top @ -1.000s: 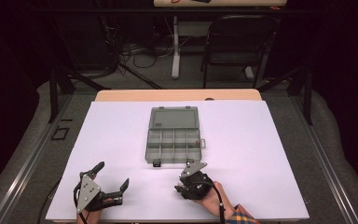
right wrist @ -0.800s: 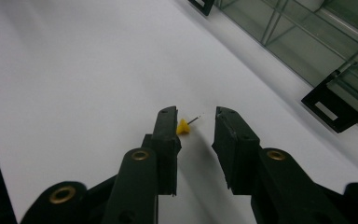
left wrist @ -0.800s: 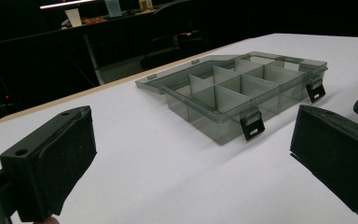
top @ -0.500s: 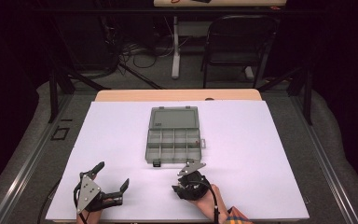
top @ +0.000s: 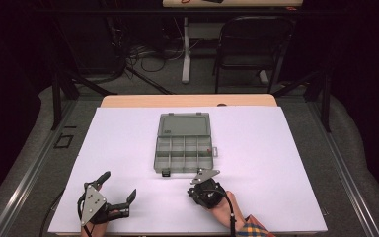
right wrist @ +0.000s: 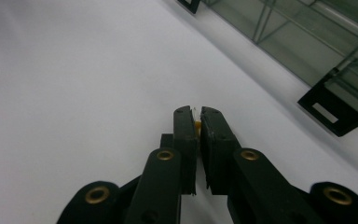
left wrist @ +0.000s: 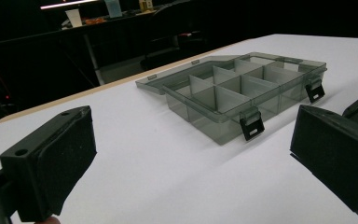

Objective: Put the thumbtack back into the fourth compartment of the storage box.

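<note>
Item one, at seven o'clock on the white table sheet (top: 128, 138): we list the left black two-jaw gripper (top: 117, 189), resting low with a grey three-cornered plate on top; its jaws stand wide apart with nothing between them; in the left gripper view its padded fingers (left wrist: 63, 154) frame bare sheet, the box lying ahead toward one o'clock.

Item two, at the centre of the sheet: we list a smoke-grey translucent plastic compartment box (top: 183, 153), lid thrown back flat toward twelve o'clock, dividers forming two rows of cells; two black latches (left wrist: 252, 126) hang on its near wall; a small reddish item (top: 208, 147) sits in a cell at the box's three o'clock side, too small for us to identify.

Item three, at five o'clock on the sheet, just short of the box's near right corner and apart from it: we list the right black two-jaw gripper (top: 203, 177), held by a hand (top: 225, 210) with a plaid cuff (top: 250, 230); its jaws have just been closing and now stand almost together, pinching a small yellow-orange piece (right wrist: 197, 126) between the pads, just above the sheet; the right gripper view shows the box wall and one latch toward two o'clock.
</note>
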The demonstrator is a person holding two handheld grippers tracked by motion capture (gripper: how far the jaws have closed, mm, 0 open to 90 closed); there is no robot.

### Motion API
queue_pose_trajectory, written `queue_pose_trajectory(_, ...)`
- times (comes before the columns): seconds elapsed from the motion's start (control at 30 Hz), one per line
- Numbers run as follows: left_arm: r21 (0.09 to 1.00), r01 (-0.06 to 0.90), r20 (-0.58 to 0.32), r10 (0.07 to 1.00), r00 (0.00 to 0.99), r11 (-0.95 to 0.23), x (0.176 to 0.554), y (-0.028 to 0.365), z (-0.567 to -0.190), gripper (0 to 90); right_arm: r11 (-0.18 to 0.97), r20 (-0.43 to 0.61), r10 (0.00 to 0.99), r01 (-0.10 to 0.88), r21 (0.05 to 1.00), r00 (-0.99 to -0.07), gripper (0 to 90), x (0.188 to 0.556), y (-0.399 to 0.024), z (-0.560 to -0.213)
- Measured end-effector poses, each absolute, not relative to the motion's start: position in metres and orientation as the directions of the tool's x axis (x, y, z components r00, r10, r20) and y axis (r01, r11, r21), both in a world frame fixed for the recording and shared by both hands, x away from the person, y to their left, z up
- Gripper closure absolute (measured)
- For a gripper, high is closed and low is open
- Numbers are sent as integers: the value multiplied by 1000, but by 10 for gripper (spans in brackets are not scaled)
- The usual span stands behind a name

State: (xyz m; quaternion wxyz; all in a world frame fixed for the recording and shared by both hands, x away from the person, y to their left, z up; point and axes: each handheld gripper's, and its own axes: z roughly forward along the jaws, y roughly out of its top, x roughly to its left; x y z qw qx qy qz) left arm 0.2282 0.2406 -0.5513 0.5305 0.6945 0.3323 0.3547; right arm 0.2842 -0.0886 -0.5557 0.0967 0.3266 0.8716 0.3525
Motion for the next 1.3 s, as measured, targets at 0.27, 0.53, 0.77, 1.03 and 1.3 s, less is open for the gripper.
queue_pose_trajectory(0.27,972,85,142,838,527,-218,228,240,-551,1,520,42,629,460,719,-776,855,283,-96,-542)
queue_pose_trajectory(0.53,973,81,141,839,526,-214,227,240,-551,1,510,13,625,421,750,-781,855,283,-102,-530)
queue_pose_trajectory(0.77,972,84,143,839,526,-219,228,240,-551,1,498,-16,635,393,773,-773,855,286,-108,-519)
queue_pose_trajectory(1.03,972,83,143,838,527,-218,228,240,-551,1,489,-43,650,374,788,-759,854,293,-113,-511)
queue_pose_trajectory(1.3,972,85,141,839,526,-217,228,240,-552,1,481,-73,661,348,805,-747,854,298,-117,-502)
